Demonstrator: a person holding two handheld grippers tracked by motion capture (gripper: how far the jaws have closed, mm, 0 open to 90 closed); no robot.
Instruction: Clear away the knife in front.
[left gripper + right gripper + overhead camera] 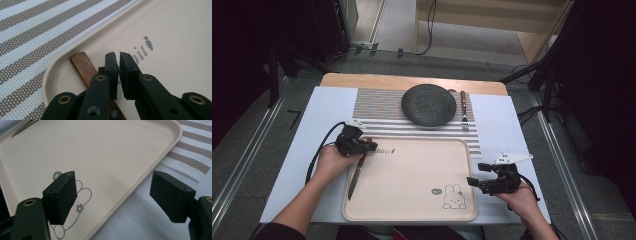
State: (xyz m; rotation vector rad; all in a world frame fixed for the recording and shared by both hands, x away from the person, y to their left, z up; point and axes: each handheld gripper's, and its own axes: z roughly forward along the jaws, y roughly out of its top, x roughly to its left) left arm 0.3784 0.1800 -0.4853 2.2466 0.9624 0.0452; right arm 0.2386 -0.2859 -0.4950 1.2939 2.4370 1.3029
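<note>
Hard to see the whole knife (355, 175) right now: from the high view its wooden handle disappears under the left gripper (368, 147) at the far left corner of the beige tray (412, 212), and only the blade runs clear, pointing back toward the near edge along the tray's left rim. In the left gripper view the handle (83, 67) comes out to the left of the jaws and then slips beneath the gripper's body, cut off at the bottom of the frame. The left gripper (118, 55) has its jaws nearly together, a thin slit between the pads, and nothing sits in that slit; the knife handle lies below and to the side of them, flat on the tray, so whether any part of the gripper brushes the wood I cannot tell. Printed lettering on the tray is half covered by the jaw tips. Over on the right, the right gripper (475, 173) hovers just off the tray's right edge, near the rabbit drawing (454, 197), jaws spread wide with nothing between them; in its own view the right gripper (112, 197) straddles the tray rim. Farther off, a dark plate (429, 104) and a fork (464, 111) rest on the striped mat (377, 107).
</note>
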